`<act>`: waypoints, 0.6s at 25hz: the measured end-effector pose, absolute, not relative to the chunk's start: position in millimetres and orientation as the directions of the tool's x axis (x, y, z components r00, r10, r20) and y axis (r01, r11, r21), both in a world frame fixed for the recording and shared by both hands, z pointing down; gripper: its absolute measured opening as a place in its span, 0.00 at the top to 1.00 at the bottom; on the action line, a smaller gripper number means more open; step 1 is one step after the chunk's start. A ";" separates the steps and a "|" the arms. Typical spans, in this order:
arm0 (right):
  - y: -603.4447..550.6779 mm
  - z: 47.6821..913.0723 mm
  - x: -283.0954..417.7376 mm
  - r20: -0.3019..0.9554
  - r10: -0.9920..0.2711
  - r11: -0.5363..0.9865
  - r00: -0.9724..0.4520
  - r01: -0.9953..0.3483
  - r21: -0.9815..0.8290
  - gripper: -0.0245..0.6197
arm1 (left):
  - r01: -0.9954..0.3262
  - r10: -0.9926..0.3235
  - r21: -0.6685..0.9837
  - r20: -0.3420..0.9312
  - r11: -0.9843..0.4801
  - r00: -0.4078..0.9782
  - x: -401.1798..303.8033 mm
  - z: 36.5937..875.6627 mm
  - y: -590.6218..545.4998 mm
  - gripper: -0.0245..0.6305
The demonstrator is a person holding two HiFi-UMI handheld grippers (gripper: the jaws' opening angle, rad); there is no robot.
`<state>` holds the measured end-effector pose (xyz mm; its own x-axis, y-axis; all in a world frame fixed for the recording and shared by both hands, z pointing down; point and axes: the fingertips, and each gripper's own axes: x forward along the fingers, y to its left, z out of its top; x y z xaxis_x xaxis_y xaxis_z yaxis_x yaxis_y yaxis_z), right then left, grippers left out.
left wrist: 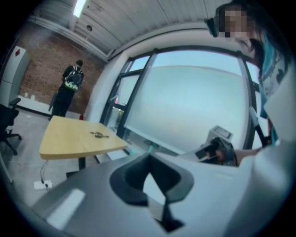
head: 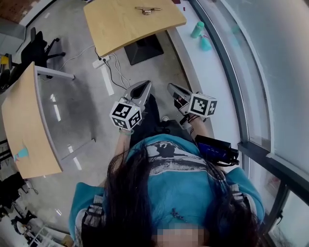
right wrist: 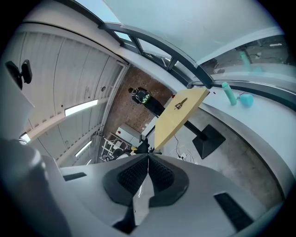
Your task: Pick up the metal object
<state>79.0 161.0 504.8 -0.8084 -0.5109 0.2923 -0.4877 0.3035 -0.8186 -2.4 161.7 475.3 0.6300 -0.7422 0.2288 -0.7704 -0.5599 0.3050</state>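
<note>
Seen from above, a glossy grey floor carries two pale wood tables with curved edges: a side table at left and the table ahead. One small, slim metal object lies on the table ahead, well apart from both grippers. The left gripper and right gripper, both smooth grey plastic, are held side by side before the person's body. They are aimed forward and slightly down, each with its jaws together and empty. Two teal containers sit on a white ledge at right.
</note>
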 end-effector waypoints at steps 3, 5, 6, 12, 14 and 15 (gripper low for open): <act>122.1 508.6 64.7 0.300 -0.516 0.291 -0.803 -0.493 -0.820 0.94 | -0.753 -0.723 0.307 0.229 -0.582 0.652 -13.3 479.2 123.6 0.96; 91.6 508.0 51.2 0.299 -0.519 0.287 -0.801 -0.492 -0.822 0.94 | -0.746 -0.715 0.307 0.228 -0.591 0.661 -26.0 480.0 92.7 0.96; 74.7 507.1 42.6 0.295 -0.520 0.287 -0.802 -0.489 -0.824 0.94 | -0.744 -0.713 0.304 0.227 -0.595 0.663 -34.2 479.8 75.1 0.96; -7.8 493.5 -0.9 0.283 -0.537 0.276 -0.795 -0.482 -0.832 0.94 | -0.732 -0.706 0.298 0.209 -0.612 0.676 -80.4 466.2 -12.1 0.96; -33.2 491.8 -15.9 0.284 -0.544 0.273 -0.789 -0.487 -0.830 0.94 | -0.724 -0.697 0.304 0.210 -0.619 0.685 -96.6 466.6 -38.0 0.96; -45.1 491.4 -22.7 0.287 -0.550 0.272 -0.785 -0.492 -0.827 0.94 | -0.720 -0.692 0.306 0.214 -0.623 0.690 -104.1 467.6 -50.1 0.96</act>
<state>-22.7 -45.1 491.4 -0.7848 -0.5495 0.2865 -0.4923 0.2719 -0.8269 -104.1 -50.1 467.6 0.6899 -0.6916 0.2137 -0.7196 -0.6233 0.3061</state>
